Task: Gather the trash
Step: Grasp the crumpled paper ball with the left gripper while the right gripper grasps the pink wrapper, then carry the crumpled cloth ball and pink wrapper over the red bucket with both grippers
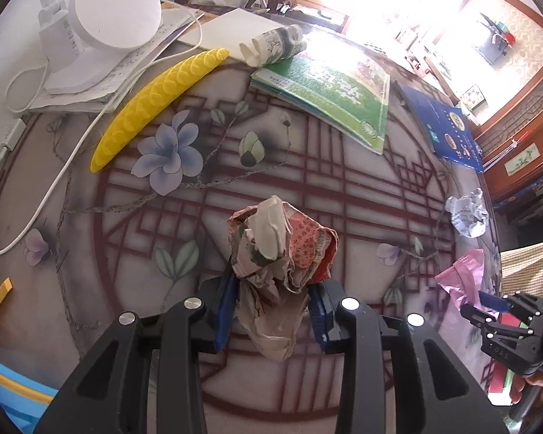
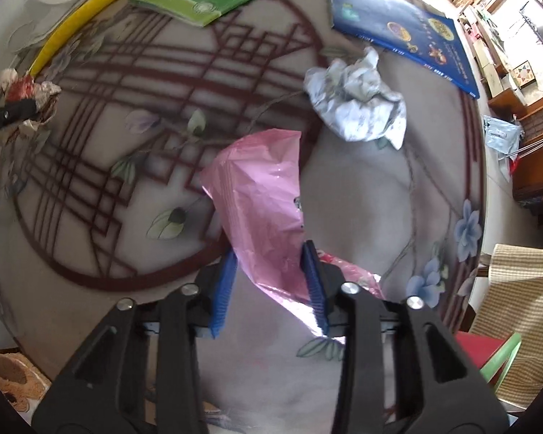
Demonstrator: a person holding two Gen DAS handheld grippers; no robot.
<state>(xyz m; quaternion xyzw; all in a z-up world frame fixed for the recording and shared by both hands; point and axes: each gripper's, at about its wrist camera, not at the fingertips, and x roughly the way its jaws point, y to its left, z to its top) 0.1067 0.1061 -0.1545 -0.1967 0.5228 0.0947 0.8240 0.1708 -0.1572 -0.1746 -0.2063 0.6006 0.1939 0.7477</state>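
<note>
Counter point(image 1: 344, 181): it carried everything, with the loose trash on my near side and the things I meant to keep pushed toward the far edge.
Books: the green book point(image 1: 329, 90) and blue book point(image 1: 449, 130) lay flat at the far edge, well apart from the trash.
Pink bag point(image 2: 260, 199): it rose off the counter between my pads, because my right hand-held gripper point(image 2: 269, 282) had clenched on its lower part.
Paper wad point(image 1: 282, 249): reddish and beige, bunched up above the floral pattern, pinched low by my left hand-held gripper point(image 1: 271, 307) so that I judged it would come away whole.
White wad point(image 2: 358, 105): crumpled paper lying loose beside the blue book, just beyond the pink bag, not yet collected.
</note>
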